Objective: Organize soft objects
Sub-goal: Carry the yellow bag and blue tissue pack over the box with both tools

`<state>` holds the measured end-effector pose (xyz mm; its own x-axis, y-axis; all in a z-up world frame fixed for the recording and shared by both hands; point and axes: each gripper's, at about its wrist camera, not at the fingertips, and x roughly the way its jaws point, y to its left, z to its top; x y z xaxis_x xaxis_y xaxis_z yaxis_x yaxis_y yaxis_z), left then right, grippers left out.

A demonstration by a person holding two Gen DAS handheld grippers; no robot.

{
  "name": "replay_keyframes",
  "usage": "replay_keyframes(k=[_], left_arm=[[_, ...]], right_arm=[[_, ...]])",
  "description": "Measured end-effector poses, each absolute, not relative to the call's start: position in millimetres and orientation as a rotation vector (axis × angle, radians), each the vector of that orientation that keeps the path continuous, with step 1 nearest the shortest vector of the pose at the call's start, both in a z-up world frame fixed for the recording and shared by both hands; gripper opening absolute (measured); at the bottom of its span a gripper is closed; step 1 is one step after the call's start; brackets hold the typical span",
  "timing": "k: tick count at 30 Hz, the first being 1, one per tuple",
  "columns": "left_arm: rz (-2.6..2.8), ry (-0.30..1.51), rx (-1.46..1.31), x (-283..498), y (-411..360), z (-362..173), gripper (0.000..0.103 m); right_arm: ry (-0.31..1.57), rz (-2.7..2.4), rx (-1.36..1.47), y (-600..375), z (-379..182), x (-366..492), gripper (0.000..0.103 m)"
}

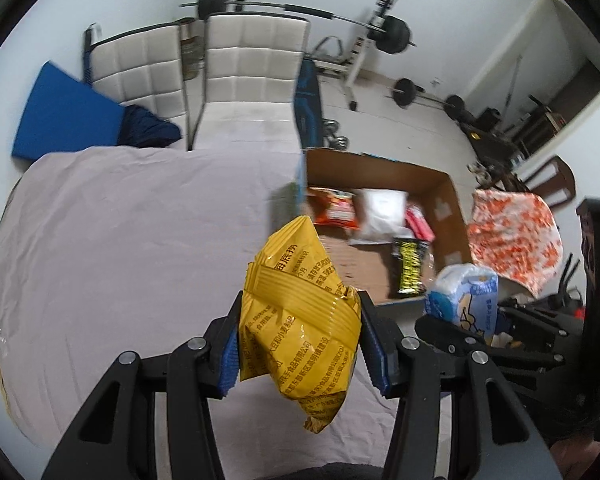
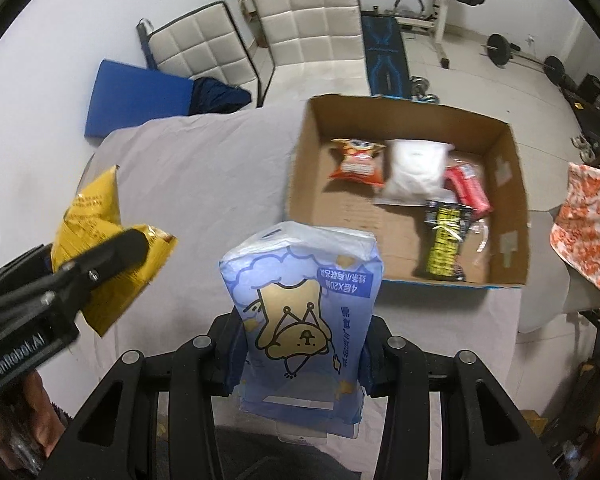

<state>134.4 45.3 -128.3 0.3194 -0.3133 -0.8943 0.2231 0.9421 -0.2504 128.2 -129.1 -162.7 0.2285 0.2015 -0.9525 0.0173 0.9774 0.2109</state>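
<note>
My left gripper (image 1: 300,336) is shut on a yellow snack bag (image 1: 300,304) and holds it above the grey-covered table (image 1: 140,220). It also shows at the left of the right wrist view (image 2: 100,248). My right gripper (image 2: 300,356) is shut on a blue tissue pack (image 2: 304,308) with a bear print, held above the table; the pack also shows in the left wrist view (image 1: 466,292). A cardboard box (image 2: 300,168) on the table's right holds an orange snack bag (image 2: 356,160), a white bag (image 2: 416,168), a red pack (image 2: 468,188) and a black-yellow pack (image 2: 444,240).
An orange-white patterned cloth (image 2: 592,232) hangs at the right. Two white padded chairs (image 2: 308,20) and a blue mat (image 2: 136,96) stand behind the table. Barbells and a weight bench (image 2: 384,56) fill the far floor.
</note>
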Motion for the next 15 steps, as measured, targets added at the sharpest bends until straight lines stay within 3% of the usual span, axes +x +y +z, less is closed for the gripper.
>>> replay_keyframes(k=[15], left_arm=[[-0.402,1.203,0.014,173,-48,-157,0.048]], right_arm=[[1.319,0.013,0.189,-209,-185,165,0.046]])
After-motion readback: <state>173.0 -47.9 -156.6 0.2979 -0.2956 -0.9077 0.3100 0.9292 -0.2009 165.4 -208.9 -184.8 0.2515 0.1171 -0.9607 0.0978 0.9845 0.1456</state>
